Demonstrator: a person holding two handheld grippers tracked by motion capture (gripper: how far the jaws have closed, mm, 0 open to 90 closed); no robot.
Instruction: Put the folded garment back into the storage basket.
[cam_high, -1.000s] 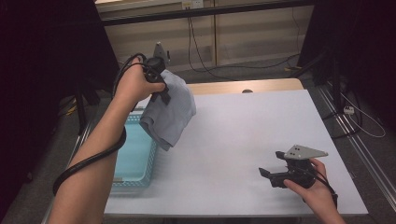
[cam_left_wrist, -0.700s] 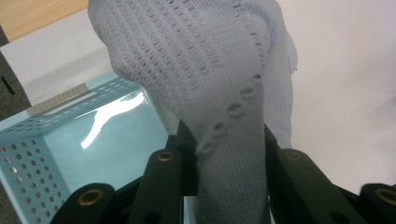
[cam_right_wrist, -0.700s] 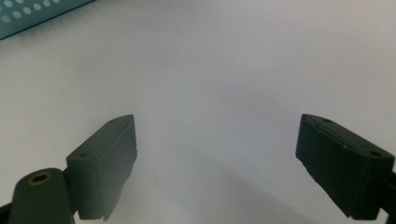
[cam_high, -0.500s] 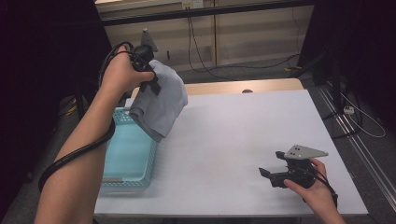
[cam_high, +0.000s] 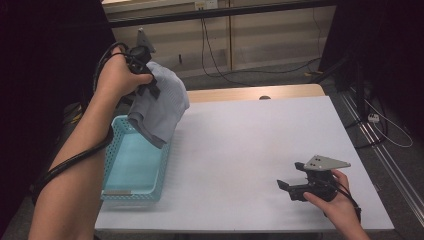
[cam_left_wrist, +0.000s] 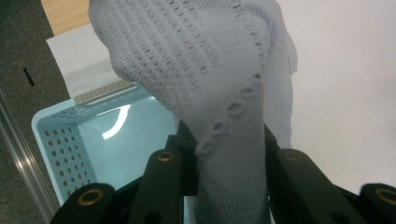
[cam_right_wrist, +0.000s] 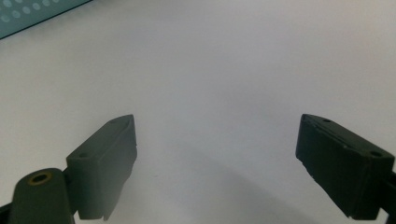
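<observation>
The left gripper is clamped on a grey knitted cloth, which is pinched between its jaws and is held up in the air; in the left gripper view the cloth is seen to bulge up from the jaws. The cloth's lower edge hangs over the far right corner of a light blue perforated basket, whose floor is seen bare beneath it. The basket is set at the left edge of the white table, its long right wall bordering the open surface. The right gripper is held low near the table's near right corner, its jaws spread wide with nothing between them. A broad bare stretch of table is left between the basket and the right gripper.
</observation>
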